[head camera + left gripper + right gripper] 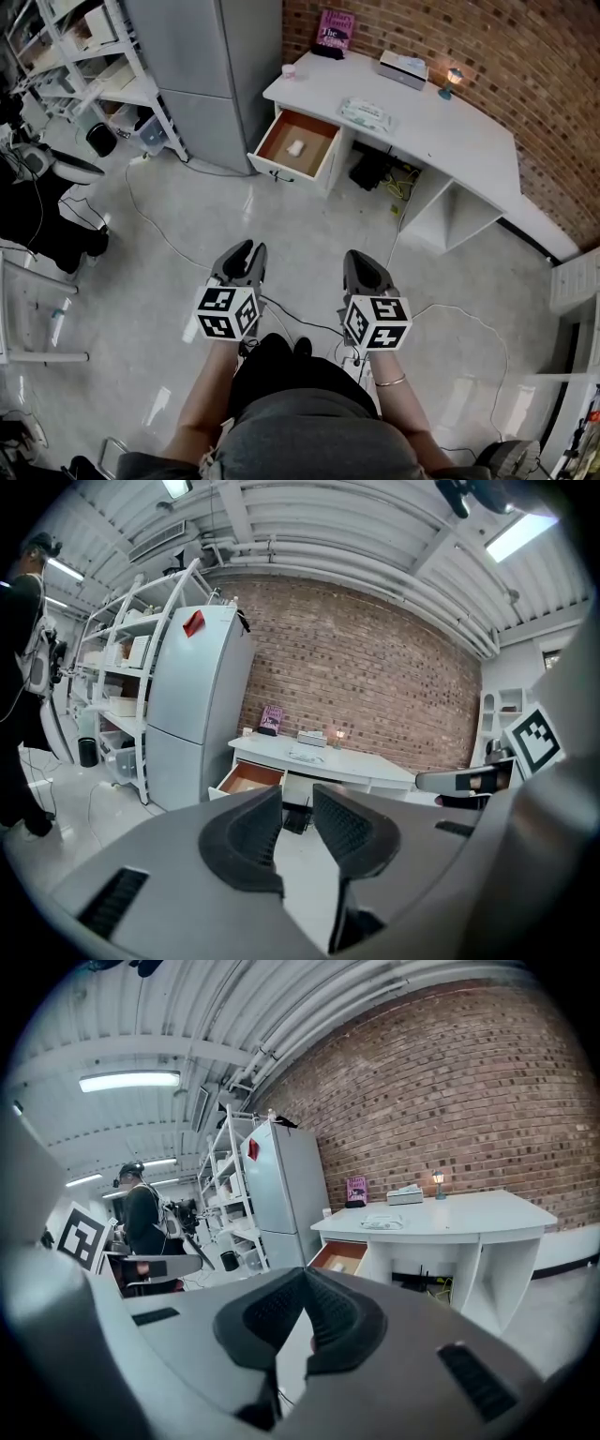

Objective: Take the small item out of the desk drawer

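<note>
The white desk [441, 131] stands against the brick wall, and its wooden-lined drawer [281, 159] is pulled open at the left end. A small white item [295, 147] lies on the drawer's floor. Both grippers hover over the floor well short of the desk, close to the person's body. My left gripper [246, 253] is open, its pads [251, 834] a narrow gap apart with nothing between them. My right gripper [366, 264] is shut and empty, its pads [333, 1321] meeting at the tip. The drawer [248, 778] shows far off in the left gripper view, and the drawer [339, 1256] likewise in the right gripper view.
A grey fridge [206, 66] and white shelving [89, 56] stand left of the desk. A book [335, 30], tissue box [403, 68], wipes pack [367, 114] and small lamp [453, 77] sit on the desk. Cables [159, 234] cross the floor. A person in black [42, 220] is at the left.
</note>
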`<action>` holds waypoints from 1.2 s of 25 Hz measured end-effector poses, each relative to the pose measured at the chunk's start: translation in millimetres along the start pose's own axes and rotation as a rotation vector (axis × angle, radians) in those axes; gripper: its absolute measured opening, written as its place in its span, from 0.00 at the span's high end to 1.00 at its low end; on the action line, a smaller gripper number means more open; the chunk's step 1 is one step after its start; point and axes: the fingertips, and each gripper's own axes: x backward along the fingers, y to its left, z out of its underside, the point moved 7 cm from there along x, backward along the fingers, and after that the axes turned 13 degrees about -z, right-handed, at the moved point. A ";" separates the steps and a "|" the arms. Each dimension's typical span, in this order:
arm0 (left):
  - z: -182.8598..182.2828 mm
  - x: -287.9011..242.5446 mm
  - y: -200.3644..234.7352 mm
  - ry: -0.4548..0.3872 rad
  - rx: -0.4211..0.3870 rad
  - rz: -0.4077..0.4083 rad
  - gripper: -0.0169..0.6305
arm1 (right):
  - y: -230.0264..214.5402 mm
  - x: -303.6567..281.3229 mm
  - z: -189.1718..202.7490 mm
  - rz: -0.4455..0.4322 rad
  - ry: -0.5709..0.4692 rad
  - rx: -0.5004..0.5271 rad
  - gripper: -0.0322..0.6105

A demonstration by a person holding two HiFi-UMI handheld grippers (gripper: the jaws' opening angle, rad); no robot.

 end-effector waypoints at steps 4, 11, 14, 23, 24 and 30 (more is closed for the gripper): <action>-0.9 -1.4 -3.0 0.001 0.010 -0.013 0.80 | -6.0 1.9 1.0 -0.003 0.004 -0.006 0.94; -7.1 -15.4 -3.4 0.017 0.004 -0.030 0.77 | -17.5 -2.2 -1.1 0.001 -0.002 -0.036 0.94; -8.3 -26.4 -1.4 0.020 0.006 -0.026 0.76 | -23.7 -8.4 -0.9 0.010 0.001 -0.041 0.94; -22.9 -90.4 17.2 0.030 0.005 -0.008 0.74 | -49.0 -59.9 -19.2 0.031 0.019 -0.049 0.94; -25.2 -99.7 20.8 0.033 0.006 -0.008 0.74 | -52.1 -68.4 -22.5 0.031 0.024 -0.047 0.94; -42.6 -156.5 42.0 0.061 0.017 0.001 0.73 | -73.0 -124.8 -48.1 0.045 0.035 -0.056 0.94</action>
